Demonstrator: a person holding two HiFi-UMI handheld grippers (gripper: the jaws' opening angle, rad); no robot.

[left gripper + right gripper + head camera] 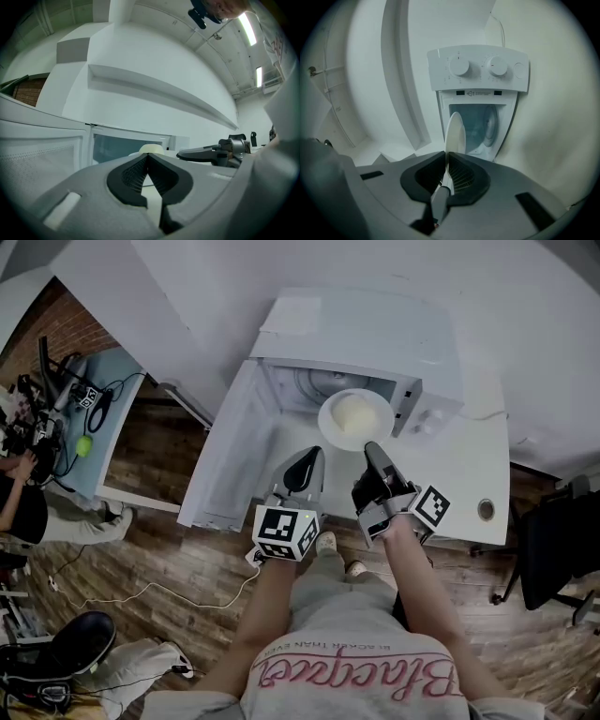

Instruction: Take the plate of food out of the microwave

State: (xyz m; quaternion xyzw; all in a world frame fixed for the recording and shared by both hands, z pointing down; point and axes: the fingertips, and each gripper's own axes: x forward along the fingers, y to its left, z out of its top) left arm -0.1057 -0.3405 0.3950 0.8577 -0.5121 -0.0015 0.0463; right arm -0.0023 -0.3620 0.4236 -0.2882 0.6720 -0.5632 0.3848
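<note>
I see one microwave, its door swung wide to its left and two dials on its panel. One plate with one pale mound of food is at the microwave's mouth, its near rim clenched in my right gripper. My left gripper, jaws pressed together on nothing, hangs just left of that. White tabletop stretches in front of the microwave.
</note>
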